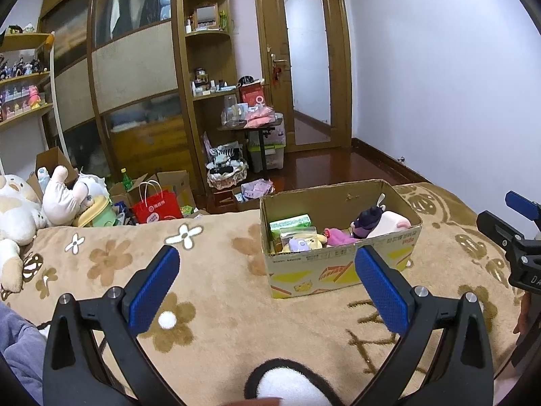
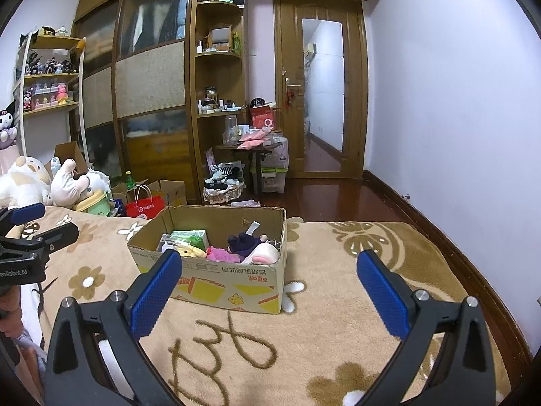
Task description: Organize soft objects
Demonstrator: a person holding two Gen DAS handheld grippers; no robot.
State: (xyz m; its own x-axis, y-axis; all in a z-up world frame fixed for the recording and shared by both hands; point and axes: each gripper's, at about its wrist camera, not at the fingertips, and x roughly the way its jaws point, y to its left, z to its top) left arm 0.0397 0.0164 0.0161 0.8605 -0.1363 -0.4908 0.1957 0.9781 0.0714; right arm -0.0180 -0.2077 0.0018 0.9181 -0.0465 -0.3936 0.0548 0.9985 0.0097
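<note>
A cardboard box [image 1: 338,267] [image 2: 216,287] stands on the beige flowered blanket. It holds several small plush toys, among them a purple-and-pink one [image 1: 372,220] [image 2: 250,243], a pink one [image 1: 334,235] and a yellow one [image 1: 301,242], beside a green carton [image 1: 290,221] [image 2: 189,237]. My left gripper [image 1: 267,277] is open and empty, hovering above the blanket in front of the box. My right gripper [image 2: 268,280] is open and empty, close before the box's right front corner. A black-edged white plush [image 1: 287,385] lies just under the left gripper.
Large plush toys [image 1: 20,209] [image 2: 67,182] lie piled at the bed's far left. Beyond the bed are a red shopping bag [image 1: 157,206], open cartons, a small cluttered table [image 1: 252,121], a wardrobe and a door. The right gripper shows at the left wrist view's right edge [image 1: 520,237].
</note>
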